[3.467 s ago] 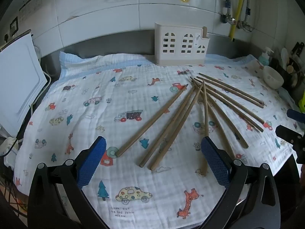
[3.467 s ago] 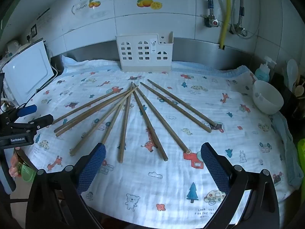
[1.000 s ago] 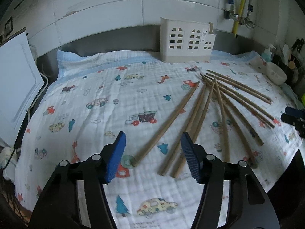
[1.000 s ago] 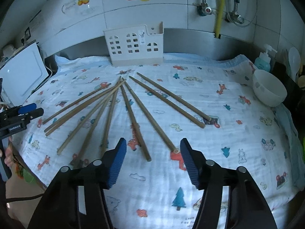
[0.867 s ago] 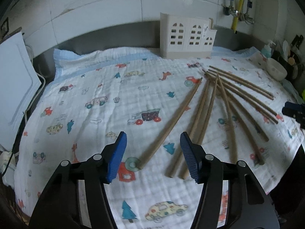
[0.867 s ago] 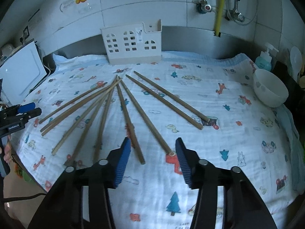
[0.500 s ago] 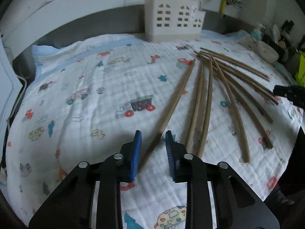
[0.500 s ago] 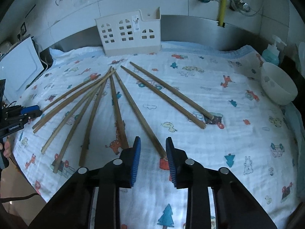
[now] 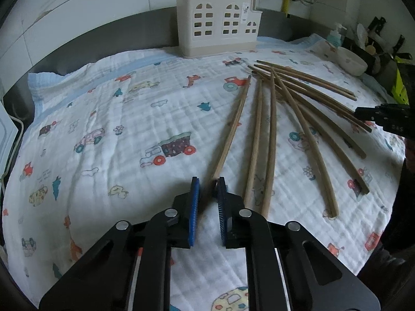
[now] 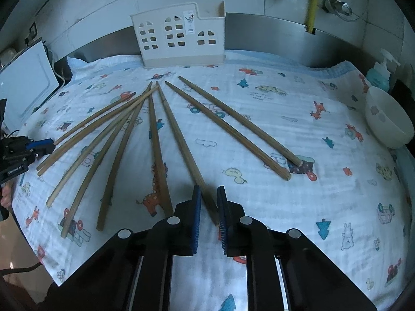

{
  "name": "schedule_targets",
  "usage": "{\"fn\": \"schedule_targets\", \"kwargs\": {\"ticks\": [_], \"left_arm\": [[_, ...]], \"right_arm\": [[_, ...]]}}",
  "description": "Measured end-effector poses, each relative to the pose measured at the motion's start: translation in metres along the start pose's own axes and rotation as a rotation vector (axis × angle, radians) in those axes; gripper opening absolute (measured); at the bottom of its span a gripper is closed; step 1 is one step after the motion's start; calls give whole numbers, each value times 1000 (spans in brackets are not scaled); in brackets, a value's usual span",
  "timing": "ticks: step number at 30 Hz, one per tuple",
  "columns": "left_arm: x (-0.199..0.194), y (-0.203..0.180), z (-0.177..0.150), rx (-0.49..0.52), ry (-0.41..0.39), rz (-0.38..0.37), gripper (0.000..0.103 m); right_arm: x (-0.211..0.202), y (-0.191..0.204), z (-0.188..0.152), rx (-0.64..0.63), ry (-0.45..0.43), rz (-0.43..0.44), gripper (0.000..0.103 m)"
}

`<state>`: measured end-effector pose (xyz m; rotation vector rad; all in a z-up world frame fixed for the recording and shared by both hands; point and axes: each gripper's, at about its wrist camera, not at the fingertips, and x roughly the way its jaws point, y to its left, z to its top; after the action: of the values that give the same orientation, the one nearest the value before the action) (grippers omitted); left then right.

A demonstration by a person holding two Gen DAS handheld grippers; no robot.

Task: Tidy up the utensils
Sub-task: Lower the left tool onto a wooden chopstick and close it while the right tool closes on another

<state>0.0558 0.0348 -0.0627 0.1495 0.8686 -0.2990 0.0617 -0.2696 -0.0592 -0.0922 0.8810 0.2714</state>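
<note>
Several long wooden chopsticks fan out on a cartoon-print cloth (image 9: pixel 109 119), tips meeting near a cream utensil holder (image 9: pixel 220 36) at the back wall. In the left wrist view my left gripper (image 9: pixel 207 181) is closing its jaws on the near end of the leftmost chopstick (image 9: pixel 233 127), which lies between the blue pads and touches them. The right wrist view shows my right gripper (image 10: pixel 208 189) also closing. The thick end of a middle chopstick (image 10: pixel 179 134) fills the gap between its pads. The holder (image 10: pixel 179 44) stands behind the fan.
A white bowl (image 10: pixel 389 127) and a teal soap bottle (image 10: pixel 380 75) sit at the cloth's right edge. At the left leans a white board (image 10: pixel 26 83). Pipes run down the tiled wall. Bare cloth stretches left of the chopsticks.
Both grippers dropped toward the cloth and drew their jaws from wide apart to nearly together. Each now has a chopstick's near end between its pads.
</note>
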Motion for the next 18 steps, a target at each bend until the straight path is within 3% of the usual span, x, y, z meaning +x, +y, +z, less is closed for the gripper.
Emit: {"fn": "schedule_targets", "kwargs": {"ticks": [4,10,13,18], "left_arm": [[0,-1,-1,6,2,2,13],[0,-2,-2,11,-6,10,13],[0,-2,-3,12,-10,16,13],[-2,-7,-3,25,-14,46,11]], "right_arm": [[0,2,0,-12,0,-1,12],[2,9,-3,-38,-8,-5,22],[2,7,-1,-29,-10,-12,12],[-6,8,-2,-14,-27,9,7]]}}
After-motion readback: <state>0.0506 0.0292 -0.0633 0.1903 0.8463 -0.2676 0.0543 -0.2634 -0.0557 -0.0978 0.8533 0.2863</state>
